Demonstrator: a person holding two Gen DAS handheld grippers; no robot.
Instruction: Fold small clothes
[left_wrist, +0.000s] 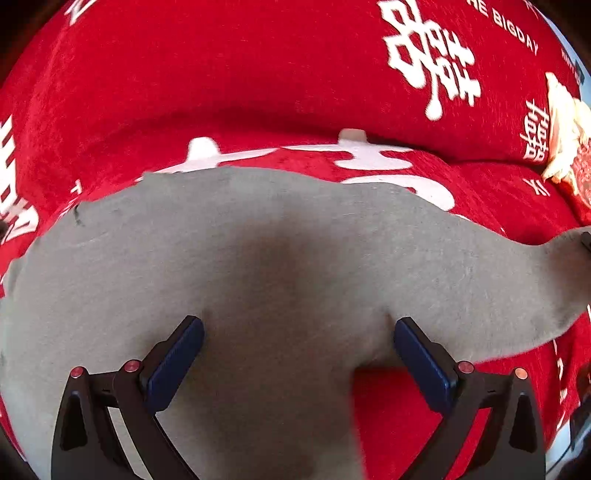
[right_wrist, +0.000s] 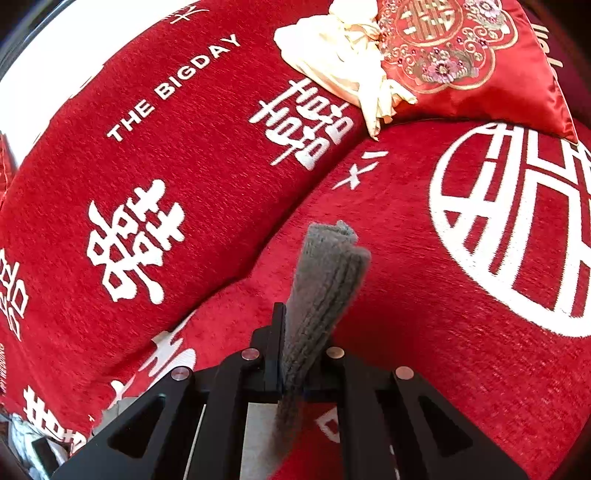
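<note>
Grey knit garment (left_wrist: 280, 258): soft, light, limp; hold by edge; right gripper (right_wrist: 295, 350) jaws pinch it, left gripper (left_wrist: 297, 354) jaws spread.

From my left wrist view, the garment (left_wrist: 258, 258) lies on the sofa seat (left_wrist: 424, 413), with the backrest (left_wrist: 221, 74) behind it. The left gripper (left_wrist: 298, 328) sits over the garment's near part. At far right, a cloth (right_wrist: 343, 70) lies against a cushion (right_wrist: 461, 62). The right gripper (right_wrist: 306, 332) holds a garment edge (right_wrist: 325, 280) above the seat.
</note>
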